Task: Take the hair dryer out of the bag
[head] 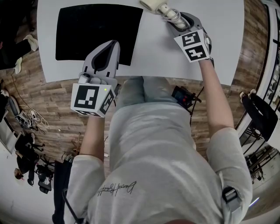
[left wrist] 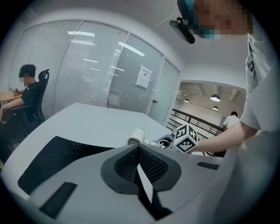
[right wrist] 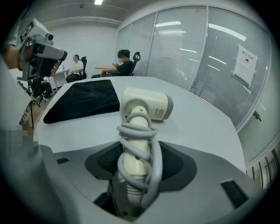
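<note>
On the left part of the white table (head: pixel 175 52) a black bag (head: pixel 98 30) lies flat. The left gripper (head: pixel 113 43) points its tip over the bag's right edge; its own view shows the two jaws brought together at the tip with nothing between them, so it is clenched and empty. The hair dryer (head: pixel 153 4) is out of the bag and well apart from it, resting on the bare table toward the far right. From the left gripper view it shows small beyond the closed tip (left wrist: pixel 139 148), just beside the right gripper's marker cube (left wrist: pixel 187 138). The right gripper (head: pixel 175 18) reaches down to it. In the right gripper view the dryer's handle runs straight back between the two jaws (right wrist: pixel 138 153) while its head (right wrist: pixel 144 105) lies on the table just past the fingertips. The dark pads (right wrist: pixel 175 164) stand spread to either side of the handle with their faces showing, so the grip is released and the handle is only bracketed, not squeezed. The dryer is cream-white, with a short rounded head, a greyish end turned right and a small printed label on its side. A pale grey cord (right wrist: pixel 140 131) is wound in several loops round the ribbed handle.
</note>
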Demonstrator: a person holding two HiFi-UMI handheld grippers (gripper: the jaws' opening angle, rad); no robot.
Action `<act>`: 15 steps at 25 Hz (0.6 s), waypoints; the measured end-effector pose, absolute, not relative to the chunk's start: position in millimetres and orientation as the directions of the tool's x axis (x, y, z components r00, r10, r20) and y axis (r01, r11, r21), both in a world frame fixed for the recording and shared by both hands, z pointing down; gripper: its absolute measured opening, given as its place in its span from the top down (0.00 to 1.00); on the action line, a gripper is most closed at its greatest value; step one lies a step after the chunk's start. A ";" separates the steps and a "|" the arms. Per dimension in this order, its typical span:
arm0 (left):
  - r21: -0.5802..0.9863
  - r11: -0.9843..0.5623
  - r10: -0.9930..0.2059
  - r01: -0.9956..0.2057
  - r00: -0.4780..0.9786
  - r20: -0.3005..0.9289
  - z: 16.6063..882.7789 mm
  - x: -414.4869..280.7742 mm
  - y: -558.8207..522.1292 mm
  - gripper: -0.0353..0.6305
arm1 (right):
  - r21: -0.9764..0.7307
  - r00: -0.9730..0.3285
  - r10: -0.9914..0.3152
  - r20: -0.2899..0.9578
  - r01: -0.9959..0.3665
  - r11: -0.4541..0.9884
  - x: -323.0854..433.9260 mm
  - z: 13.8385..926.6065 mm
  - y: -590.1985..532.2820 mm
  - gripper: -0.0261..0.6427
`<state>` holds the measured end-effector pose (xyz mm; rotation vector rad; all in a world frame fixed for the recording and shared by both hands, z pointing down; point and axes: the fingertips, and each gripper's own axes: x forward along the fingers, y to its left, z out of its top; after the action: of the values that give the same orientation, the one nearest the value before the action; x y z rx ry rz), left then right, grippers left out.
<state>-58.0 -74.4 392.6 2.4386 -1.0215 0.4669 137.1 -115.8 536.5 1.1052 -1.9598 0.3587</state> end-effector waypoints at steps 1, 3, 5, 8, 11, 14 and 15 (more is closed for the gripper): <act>0.276 -0.623 -0.580 -0.732 0.669 0.466 391.6 -58.1 -74.7 0.93 | 0.142 -0.264 -0.565 0.782 -0.807 0.573 136.6 535.5 -116.1 0.57; 0.276 -0.623 -0.582 -0.732 0.669 0.463 389.8 -58.3 -74.7 0.93 | 0.131 -0.271 -0.554 0.787 -0.805 0.579 135.4 534.8 -114.5 0.54; 0.274 -0.622 -0.585 -0.733 0.668 0.460 388.0 -58.2 -74.4 0.93 | 0.127 -0.274 -0.548 0.791 -0.801 0.584 134.5 534.2 -111.3 0.53; 0.270 -0.626 -0.587 -0.731 0.670 0.453 383.4 -57.2 -74.5 0.93 | 0.134 -0.272 -0.554 0.787 -0.801 0.584 135.1 531.1 -107.8 0.52; 0.262 -0.633 -0.591 -0.729 0.673 0.445 375.7 -57.5 -74.1 0.93 | 0.141 -0.261 -0.572 0.778 -0.814 0.564 138.8 524.0 -106.8 0.52; 0.252 -0.638 -0.595 -0.728 0.674 0.438 370.3 -58.7 -74.0 0.93 | 0.145 -0.253 -0.583 0.772 -0.823 0.549 142.0 518.1 -104.4 0.52; 0.250 -0.640 -0.596 -0.726 0.675 0.436 368.5 -58.5 -74.0 0.93 | 0.147 -0.251 -0.588 0.769 -0.826 0.545 143.3 515.5 -103.6 0.52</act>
<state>-58.5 -74.0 368.5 2.4842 -1.0327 0.4418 143.3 -103.6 515.5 1.1449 -1.9581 0.3654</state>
